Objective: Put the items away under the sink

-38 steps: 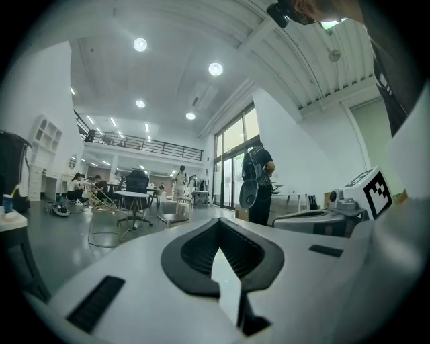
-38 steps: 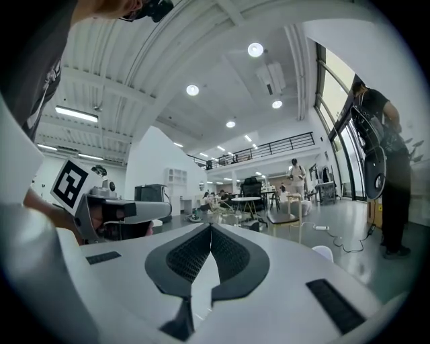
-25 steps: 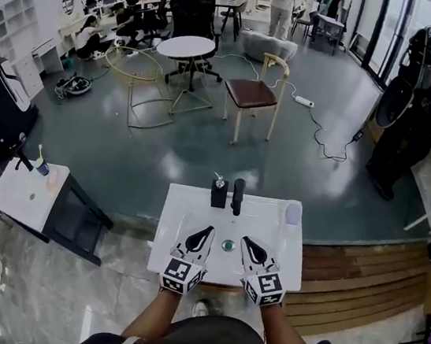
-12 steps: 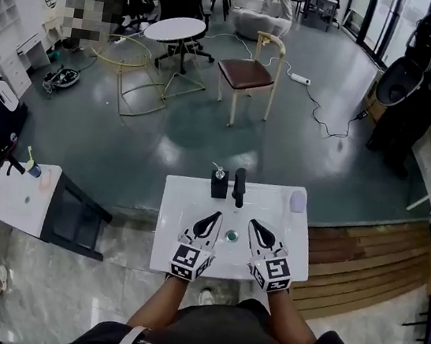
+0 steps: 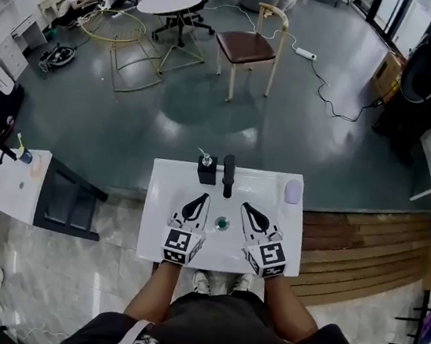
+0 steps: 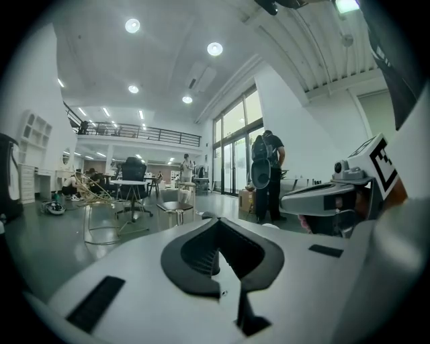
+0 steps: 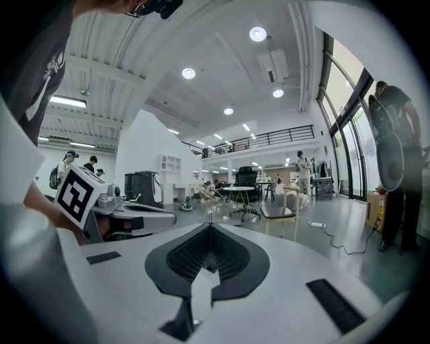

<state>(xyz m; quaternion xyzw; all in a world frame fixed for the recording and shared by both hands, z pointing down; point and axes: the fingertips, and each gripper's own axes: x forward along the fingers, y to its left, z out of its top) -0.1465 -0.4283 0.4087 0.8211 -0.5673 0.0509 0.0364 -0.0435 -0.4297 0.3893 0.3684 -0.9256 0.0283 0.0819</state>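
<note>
the faucet [image 5: 228, 175] stands at the back middle of the white sink surface [image 5: 156, 234], and everything here is placed from it. the left gripper [image 5: 195, 204] hangs in front of the faucet and a little to its left. the right gripper [image 5: 249, 214] hangs in front and a little to its right, and the drain [image 5: 222, 224] lies between the two. in the left gripper view the dark fingers [image 6: 191, 259] are together, tips meeting, with nothing between them. the right gripper view shows the same of its fingers [image 7: 185, 259]: closed and empty.

two things look ready to be put away. a black soap dispenser [image 5: 206, 171] stands upright just left of the faucet, almost touching it. it lies straight ahead of the left gripper's tips, so that hand is plainly the nearer. a pale lilac item [image 5: 293, 191], whose kind i cannot make out, lies well to the right of the faucet near the back corner. its long axis runs front to back, and it is closer to the right gripper.

the space under the sink is hidden below the surface. nothing appears to be put away yet, and either hand would need its fingers parted before closing on an item.
</note>
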